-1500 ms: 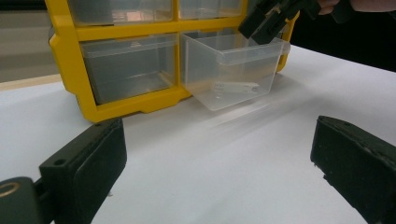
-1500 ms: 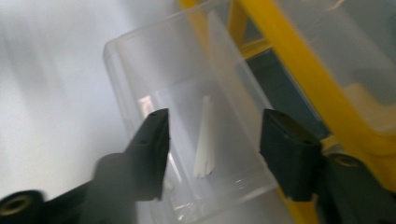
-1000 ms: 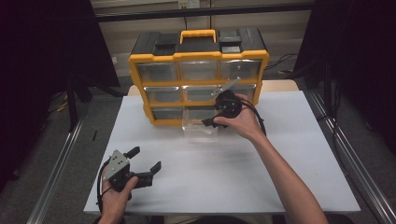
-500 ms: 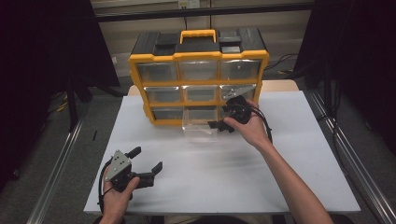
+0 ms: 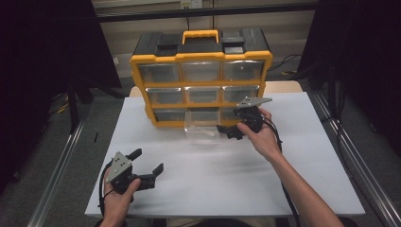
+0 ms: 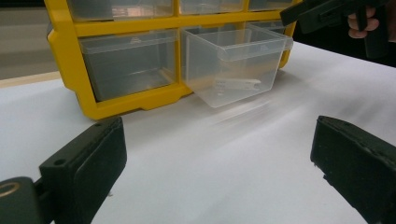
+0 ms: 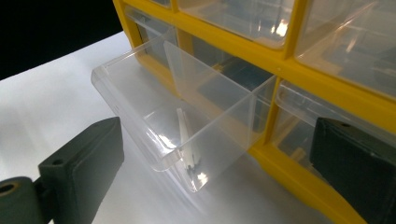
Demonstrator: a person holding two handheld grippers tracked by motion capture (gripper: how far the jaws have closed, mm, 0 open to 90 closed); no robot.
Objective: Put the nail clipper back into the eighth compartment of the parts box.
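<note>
While drawer [image 5: 202, 130] juts, cabinet [image 5: 201, 57] behind, table [image 5: 265, 179] bare

Overhead light, dim surroundings black. White table [image 5: 283, 179] bright; glare spots on clear drawer [image 7: 187, 130]. Foreground jaws soft, slightly blurred.

No readable text, label, brand or number from my feed; faint raised marks on clear drawer [image 6: 236, 63] front, too blurred for me to read
</note>
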